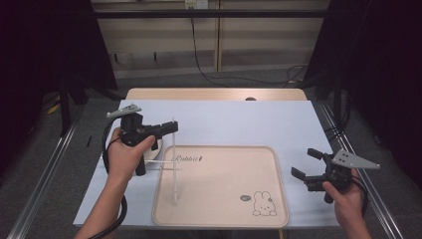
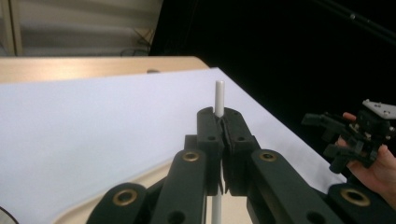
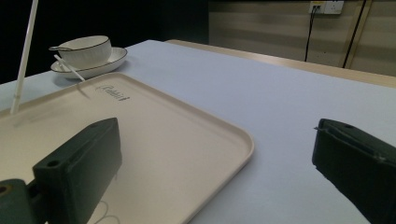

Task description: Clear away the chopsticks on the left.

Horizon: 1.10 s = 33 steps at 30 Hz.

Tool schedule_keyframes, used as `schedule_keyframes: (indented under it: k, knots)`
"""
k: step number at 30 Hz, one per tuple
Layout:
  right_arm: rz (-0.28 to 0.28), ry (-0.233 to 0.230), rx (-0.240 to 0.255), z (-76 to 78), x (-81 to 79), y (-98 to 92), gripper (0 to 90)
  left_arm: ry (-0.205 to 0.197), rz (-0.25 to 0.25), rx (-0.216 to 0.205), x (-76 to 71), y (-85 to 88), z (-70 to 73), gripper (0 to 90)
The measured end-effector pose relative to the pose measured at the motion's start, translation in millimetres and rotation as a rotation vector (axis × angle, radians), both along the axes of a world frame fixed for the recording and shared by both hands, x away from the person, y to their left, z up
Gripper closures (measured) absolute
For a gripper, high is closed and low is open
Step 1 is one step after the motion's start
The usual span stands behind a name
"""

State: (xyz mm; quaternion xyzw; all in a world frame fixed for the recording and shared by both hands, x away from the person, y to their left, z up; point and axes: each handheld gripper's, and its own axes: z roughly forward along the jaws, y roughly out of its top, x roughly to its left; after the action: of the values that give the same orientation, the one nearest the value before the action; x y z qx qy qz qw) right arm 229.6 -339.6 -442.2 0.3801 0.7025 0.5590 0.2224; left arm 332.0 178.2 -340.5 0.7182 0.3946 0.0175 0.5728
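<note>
A long white straw (image 1: 174,169) stands upright over the left part of a beige tray (image 1: 224,199), and my left gripper (image 1: 174,127) is shut on it near its top. In the left gripper view the jaws (image 2: 219,116) pinch the straw (image 2: 218,95), whose tip pokes above them. The straw's lower end (image 3: 16,100) hangs close to the tray's surface (image 3: 154,140). My right gripper (image 1: 302,162) is held to the right of the tray, open with nothing in it. Its two jaws (image 3: 215,128) stand wide apart.
A white bowl on a saucer (image 3: 86,51) sits at the tray's far left corner, mostly behind my left hand in the high view. A second white stick (image 1: 161,163) leans from the saucer onto the tray rim. A pale blue sheet (image 1: 239,119) covers the table.
</note>
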Motion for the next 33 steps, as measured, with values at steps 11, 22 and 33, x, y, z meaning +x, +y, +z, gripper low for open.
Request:
schedule_keyframes:
  k: [11,22,33]
  knots:
    - [0.003,-0.001,-0.003,0.0,0.0,-0.2,0.9,0.142,0.052,0.063,8.1,-20.9,-31.4,87.4]
    - [0.003,-0.001,0.003,0.3,-0.3,-0.2,0.8,0.267,0.150,0.113,14.7,-34.4,-56.4,87.2]
    - [0.002,0.000,0.006,0.4,-0.3,0.1,0.8,0.327,0.252,0.135,20.1,-38.3,-76.0,87.1]
